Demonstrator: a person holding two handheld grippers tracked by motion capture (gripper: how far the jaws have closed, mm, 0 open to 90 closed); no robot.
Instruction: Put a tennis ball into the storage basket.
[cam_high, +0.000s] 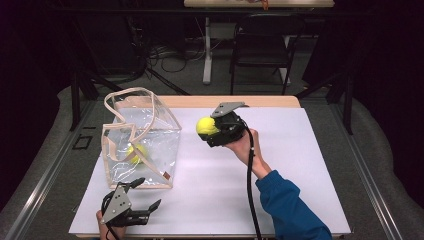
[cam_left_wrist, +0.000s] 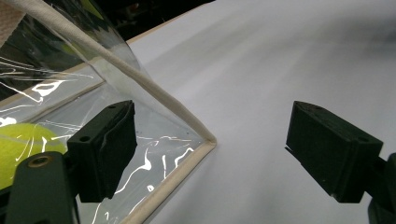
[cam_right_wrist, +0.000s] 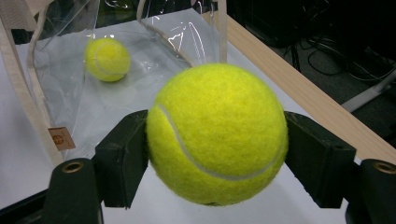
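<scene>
Clear bag (cam_high: 142, 137) w/ 2nd ball (cam_high: 136, 152) ahead; right tool (cam_high: 212, 131) clamps ball (cam_high: 205, 126); left tool (cam_high: 145, 195) apart.

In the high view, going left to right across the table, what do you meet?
Left gripper, jaws open, near the front edge → clear bag with a tennis ball inside → second tennis ball clamped in the right gripper → the person's blue sleeve.
</scene>
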